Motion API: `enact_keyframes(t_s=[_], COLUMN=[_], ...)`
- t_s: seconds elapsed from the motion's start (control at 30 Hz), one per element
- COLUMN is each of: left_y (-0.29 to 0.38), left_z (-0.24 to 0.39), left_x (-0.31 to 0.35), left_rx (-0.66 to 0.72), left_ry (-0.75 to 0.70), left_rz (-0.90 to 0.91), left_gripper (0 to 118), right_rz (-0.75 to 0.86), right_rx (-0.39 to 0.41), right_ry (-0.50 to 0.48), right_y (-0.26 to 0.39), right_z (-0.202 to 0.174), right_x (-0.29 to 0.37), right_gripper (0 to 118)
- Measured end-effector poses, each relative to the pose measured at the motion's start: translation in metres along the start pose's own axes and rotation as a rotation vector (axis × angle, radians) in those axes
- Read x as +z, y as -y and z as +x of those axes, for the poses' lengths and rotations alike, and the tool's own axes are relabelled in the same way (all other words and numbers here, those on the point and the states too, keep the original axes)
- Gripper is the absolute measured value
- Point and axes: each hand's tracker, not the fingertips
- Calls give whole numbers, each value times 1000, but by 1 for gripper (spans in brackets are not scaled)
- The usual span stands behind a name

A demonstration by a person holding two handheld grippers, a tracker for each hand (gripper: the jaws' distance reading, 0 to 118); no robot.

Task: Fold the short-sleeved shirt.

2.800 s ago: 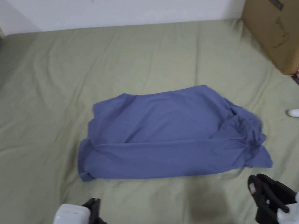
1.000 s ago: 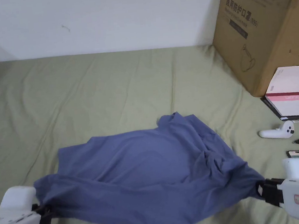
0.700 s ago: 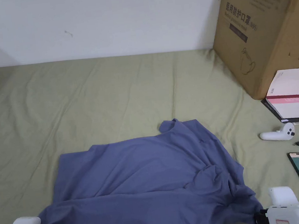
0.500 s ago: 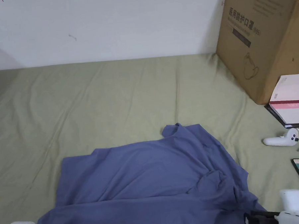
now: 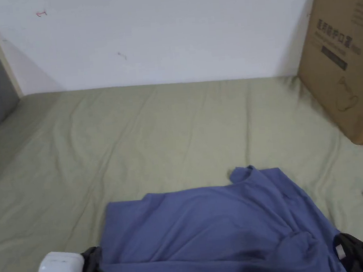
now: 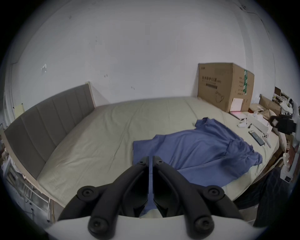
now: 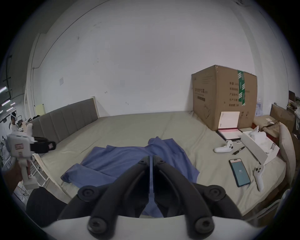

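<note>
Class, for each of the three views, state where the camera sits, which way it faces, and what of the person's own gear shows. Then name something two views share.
Head view: on the head, looking down across the green bed sheet at the blue short-sleeved shirt; left gripper and right gripper show at the bottom corners.
Left gripper view: rides the left gripper, facing the white wall; its near-closed jaws frame blue fabric.
Right gripper view: likewise, showing a hand.
Shared: brown cardboard box.

Soft even light; fisheye edges perhaps blurred
</note>
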Motion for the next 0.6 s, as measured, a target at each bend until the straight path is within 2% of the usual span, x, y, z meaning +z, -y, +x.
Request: enact_keyframes(t_s=[0.1, 0.23, 0.27, 0.3, 0.33, 0.37, 0.4, 0.43, 0.6], left_y=[-10, -31, -35, -38, -40, -41, -38, -37, -24], left_z=[-18, -41, -44, -48, -50, -52, -52, -52, -45], left_x=[-49, -141, -162, -187, -212, -233, -253, -271, -332], left_rx=[-25, -16, -14, -29, -58, -82, -97, -100, -129], left_ry=[-6, -13, -11, -35, -62, -73, -71, -72, -47], left_rz=[-87, -175, -196, -223, -245, -288, -305, -299, -413], left_gripper=[5, 5, 11, 31, 75, 97, 103, 100, 100], right_rz=[-13, -73, -77, -87, -115, -136, -140, -155, -217], right_rx=[31, 23, 26, 24, 21, 21, 21, 19, 7], right_ry=[-1, -10, 0, 2, 1, 11, 18, 21, 58], right_y=[-2, -1, 0, 2, 2, 3, 4, 5, 1], right_z=[-4, -1, -1, 2, 5, 6, 8, 11, 28], right_x=[-7, -24, -28, -34, -40, -45, -49, -54, -79], right_gripper=[3, 3, 3, 3, 3, 3, 3, 3, 3])
